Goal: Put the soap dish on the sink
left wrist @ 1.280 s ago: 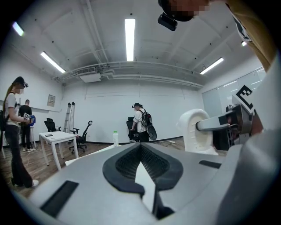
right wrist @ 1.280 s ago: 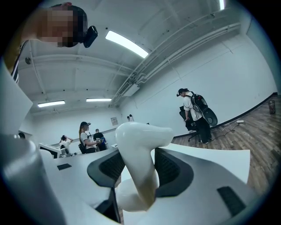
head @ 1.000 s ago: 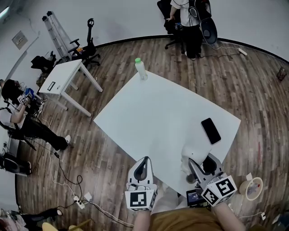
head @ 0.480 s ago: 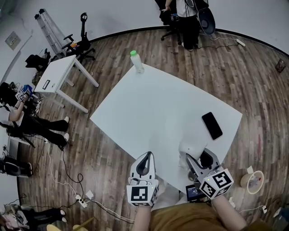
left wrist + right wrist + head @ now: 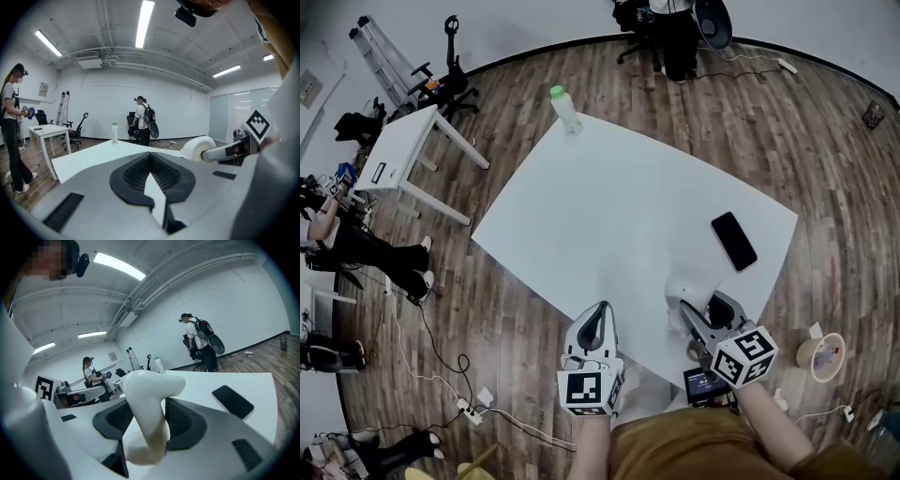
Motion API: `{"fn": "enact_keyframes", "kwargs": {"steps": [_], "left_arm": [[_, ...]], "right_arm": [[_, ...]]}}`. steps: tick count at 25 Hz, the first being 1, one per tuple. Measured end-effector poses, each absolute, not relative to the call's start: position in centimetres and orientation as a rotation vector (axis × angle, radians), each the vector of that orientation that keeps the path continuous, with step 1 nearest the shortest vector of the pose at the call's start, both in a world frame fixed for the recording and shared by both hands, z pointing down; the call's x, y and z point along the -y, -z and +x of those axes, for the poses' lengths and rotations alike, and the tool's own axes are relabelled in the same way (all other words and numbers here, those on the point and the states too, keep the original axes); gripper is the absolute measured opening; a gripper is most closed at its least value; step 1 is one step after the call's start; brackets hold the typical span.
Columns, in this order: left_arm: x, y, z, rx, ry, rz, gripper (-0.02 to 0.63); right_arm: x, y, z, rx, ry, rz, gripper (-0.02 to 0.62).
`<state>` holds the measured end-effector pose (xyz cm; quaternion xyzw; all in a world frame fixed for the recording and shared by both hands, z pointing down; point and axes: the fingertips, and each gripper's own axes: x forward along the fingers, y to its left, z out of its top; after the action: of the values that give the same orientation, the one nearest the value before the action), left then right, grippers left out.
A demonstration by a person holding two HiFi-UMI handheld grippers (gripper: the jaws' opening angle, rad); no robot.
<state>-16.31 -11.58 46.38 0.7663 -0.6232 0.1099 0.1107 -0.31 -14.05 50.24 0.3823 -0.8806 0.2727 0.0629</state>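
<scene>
Soap dish [image 5: 146, 394]: white, glossy, rigid, probably ceramic, so likely slippery and chippable; pinched at one edge between right gripper [image 5: 703, 314] jaws; left gripper [image 5: 599, 317] jaws closed, empty.

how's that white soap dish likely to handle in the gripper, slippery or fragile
The soap dish looks smooth and glossy, so it is probably slippery in the right gripper. It shows no sag or dent where it is squeezed, so it is likely stiff, and perhaps breakable if dropped.
</scene>
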Motion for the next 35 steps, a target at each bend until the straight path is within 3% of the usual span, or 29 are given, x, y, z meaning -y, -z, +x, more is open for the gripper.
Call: {"fn": "enact_keyframes", "kwargs": {"steps": [35], "left_arm": [[10.2, -50.3, -16.8, 1.744, -0.418, 2.212, 0.008]], "right_arm": [[14.2, -59.7, -0.2, 2.483, -1.223, 1.228, 0.213]]}}
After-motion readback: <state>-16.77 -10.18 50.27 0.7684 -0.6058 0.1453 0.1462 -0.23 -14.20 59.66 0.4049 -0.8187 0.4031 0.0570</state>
